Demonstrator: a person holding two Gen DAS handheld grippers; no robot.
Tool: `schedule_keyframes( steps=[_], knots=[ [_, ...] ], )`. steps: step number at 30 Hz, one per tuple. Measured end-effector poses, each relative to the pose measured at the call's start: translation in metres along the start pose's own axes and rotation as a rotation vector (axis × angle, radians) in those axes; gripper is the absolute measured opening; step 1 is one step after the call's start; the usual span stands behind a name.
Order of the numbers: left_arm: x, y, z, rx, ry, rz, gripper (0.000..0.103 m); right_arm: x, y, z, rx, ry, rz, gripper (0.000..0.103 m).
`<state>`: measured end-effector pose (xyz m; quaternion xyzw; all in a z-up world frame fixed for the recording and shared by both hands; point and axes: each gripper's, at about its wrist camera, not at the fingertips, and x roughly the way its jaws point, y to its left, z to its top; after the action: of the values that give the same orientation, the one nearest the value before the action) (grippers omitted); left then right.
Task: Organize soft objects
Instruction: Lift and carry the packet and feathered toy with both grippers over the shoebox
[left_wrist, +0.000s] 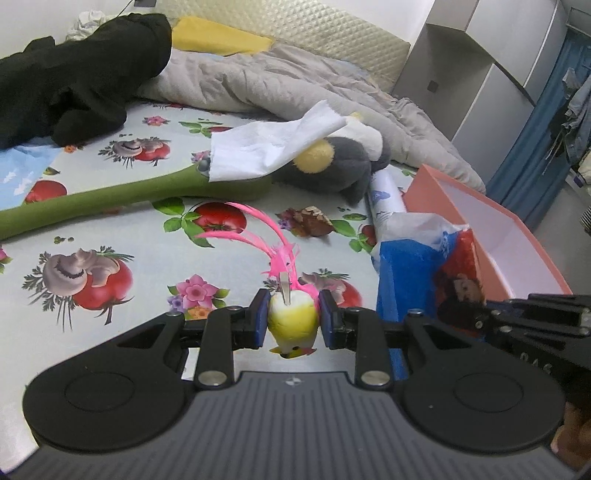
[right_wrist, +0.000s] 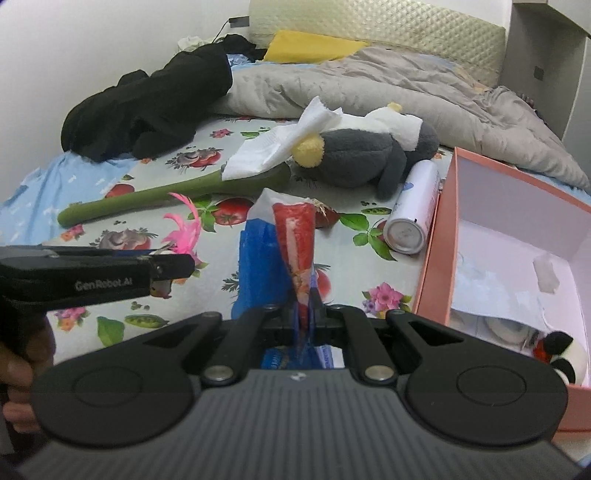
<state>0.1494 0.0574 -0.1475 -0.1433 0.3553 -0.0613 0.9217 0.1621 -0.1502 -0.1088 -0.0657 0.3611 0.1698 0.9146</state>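
Observation:
My left gripper (left_wrist: 293, 314) is shut on a small yellow bird toy (left_wrist: 293, 323), its blue pads pressing both sides above the floral bedsheet (left_wrist: 147, 236). The toy's pink feathers (left_wrist: 258, 225) stick out ahead. From the side, the left gripper (right_wrist: 173, 267) shows at the left of the right wrist view, a hand behind it. My right gripper (right_wrist: 303, 295) is shut on a red and blue plastic bag (right_wrist: 295, 236) that stands up between its fingers. In the left wrist view the bag (left_wrist: 417, 273) hangs off the right gripper (left_wrist: 487, 314).
An open pink box (right_wrist: 436, 229) at the right holds paper and a small plush. A grey and yellow plush (right_wrist: 354, 155), white tissue (right_wrist: 280, 144), green plush stem (right_wrist: 147, 199) and white spray can (right_wrist: 413, 206) lie ahead. Black clothes (right_wrist: 147, 110) and a grey quilt (right_wrist: 369, 85) lie behind.

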Motion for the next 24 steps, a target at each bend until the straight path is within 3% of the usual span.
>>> schedule_keyframes(
  steps=[18, 24],
  knots=[
    [-0.059, -0.044, 0.014, 0.059, 0.029, 0.014, 0.033, -0.066, -0.011, 0.001, 0.099, -0.050, -0.002, 0.008],
    [-0.076, -0.070, 0.020, 0.080, 0.019, -0.022, 0.033, -0.097, -0.025, 0.000, 0.139, -0.086, -0.022, 0.008]
  ],
)
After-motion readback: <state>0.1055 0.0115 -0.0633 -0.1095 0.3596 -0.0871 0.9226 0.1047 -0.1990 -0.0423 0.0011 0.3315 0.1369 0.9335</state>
